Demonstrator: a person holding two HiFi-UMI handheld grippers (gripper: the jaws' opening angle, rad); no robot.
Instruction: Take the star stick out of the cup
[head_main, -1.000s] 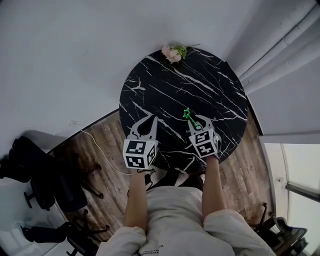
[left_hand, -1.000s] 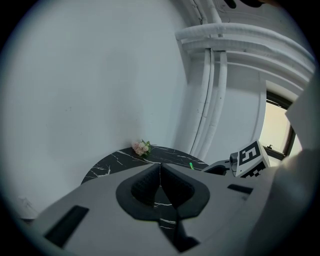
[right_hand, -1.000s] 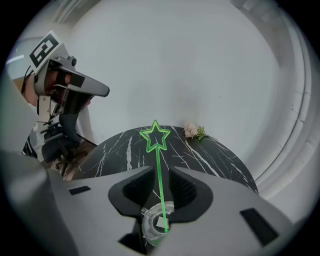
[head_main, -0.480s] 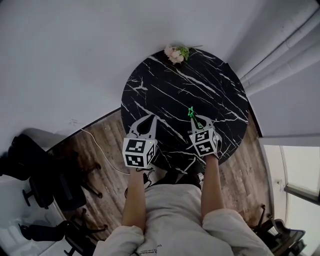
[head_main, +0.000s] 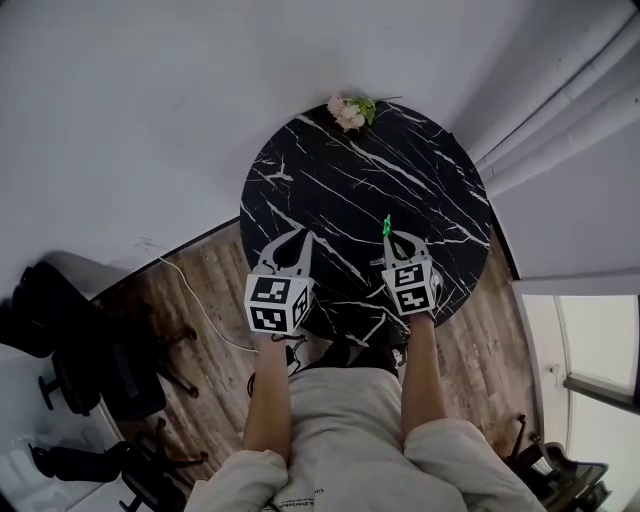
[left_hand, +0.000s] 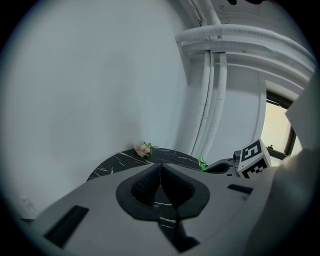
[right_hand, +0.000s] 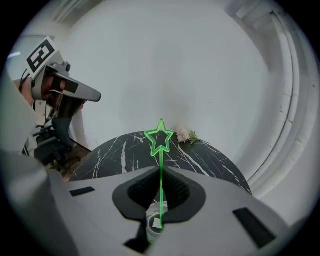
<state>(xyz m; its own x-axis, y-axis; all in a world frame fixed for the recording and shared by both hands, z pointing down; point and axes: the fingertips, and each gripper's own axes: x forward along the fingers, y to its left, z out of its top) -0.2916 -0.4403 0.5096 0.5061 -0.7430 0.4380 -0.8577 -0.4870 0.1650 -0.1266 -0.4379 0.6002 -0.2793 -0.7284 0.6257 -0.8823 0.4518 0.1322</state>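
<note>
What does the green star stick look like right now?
The star stick is a thin, see-through green rod, plastic by its look, topped with a hollow five-pointed star outline. It stands nearly upright, star up. Its lower end sits in a clear cup. The right claw has just been closing and now pinches the rod.

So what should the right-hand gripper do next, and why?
Probably lift straight up. The right gripper has just been closing its jaws, which pinch the star stick. The stick's lower end sits in the cup below, so a gentle upward pull should free it.
</note>
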